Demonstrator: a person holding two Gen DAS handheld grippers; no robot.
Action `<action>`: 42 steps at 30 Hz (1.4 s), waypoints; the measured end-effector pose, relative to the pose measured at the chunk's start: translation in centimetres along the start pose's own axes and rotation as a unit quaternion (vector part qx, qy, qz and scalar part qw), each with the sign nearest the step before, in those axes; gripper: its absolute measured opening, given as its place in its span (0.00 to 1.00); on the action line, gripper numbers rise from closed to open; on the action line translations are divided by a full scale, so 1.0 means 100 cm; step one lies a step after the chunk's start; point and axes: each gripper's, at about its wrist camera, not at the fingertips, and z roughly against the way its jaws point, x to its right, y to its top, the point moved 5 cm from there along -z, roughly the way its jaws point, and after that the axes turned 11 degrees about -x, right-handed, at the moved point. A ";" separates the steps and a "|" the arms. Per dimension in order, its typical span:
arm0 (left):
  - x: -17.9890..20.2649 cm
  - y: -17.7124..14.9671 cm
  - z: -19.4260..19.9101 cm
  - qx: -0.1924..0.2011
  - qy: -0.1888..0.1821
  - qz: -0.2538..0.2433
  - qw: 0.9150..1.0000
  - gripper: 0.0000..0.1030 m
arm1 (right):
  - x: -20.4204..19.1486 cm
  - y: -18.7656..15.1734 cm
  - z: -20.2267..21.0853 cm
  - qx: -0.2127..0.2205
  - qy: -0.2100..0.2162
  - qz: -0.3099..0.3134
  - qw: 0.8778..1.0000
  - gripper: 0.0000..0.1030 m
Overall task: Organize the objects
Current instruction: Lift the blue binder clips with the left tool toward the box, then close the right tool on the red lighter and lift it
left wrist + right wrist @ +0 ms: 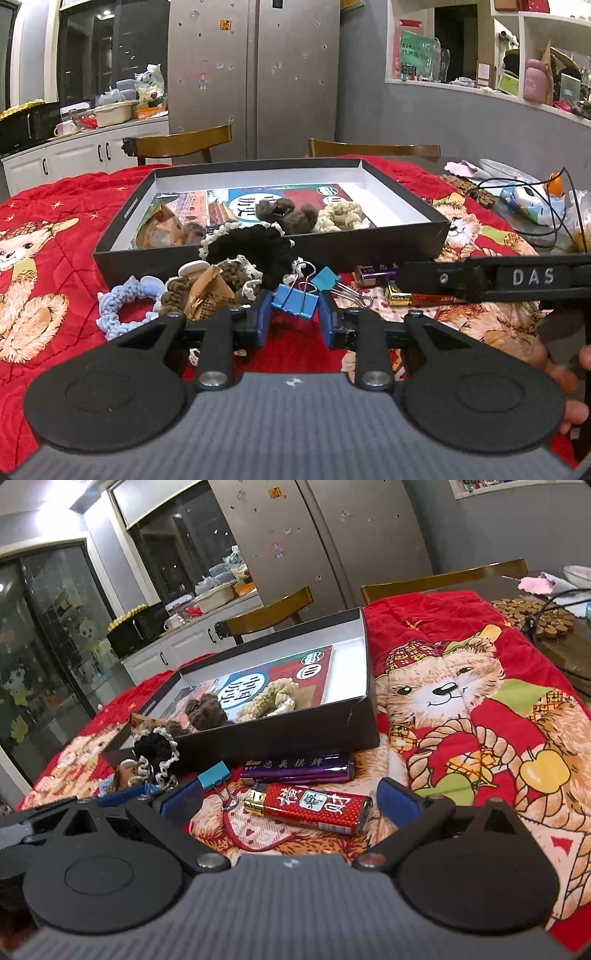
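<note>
Blue metal binder clip sits between the blue pads of the left gripper, directly in front of the shallow black cardboard box on the red quilted cloth. Jaws stand narrowly apart on either side of the clip body; whether the pads actually press it cannot be told from this angle. A smaller light-blue binder clip lies just behind it, nearer the box's front wall.

Right gripper has its jaws wide apart, holding nothing, with the red printed lighter lying on the cloth between its fingers. A purple lighter lies just beyond, close to the box's front wall.

Inside the box: a brown crocheted scrunchie and a cream crocheted scrunchie, side by side. A black crocheted scrunchie rests against the box's front edge.
</note>
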 end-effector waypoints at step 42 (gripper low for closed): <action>-0.015 -0.024 0.034 0.006 -0.035 -0.027 0.999 0.31 | -0.040 -0.010 -0.018 -0.009 -0.235 -0.014 0.972 0.86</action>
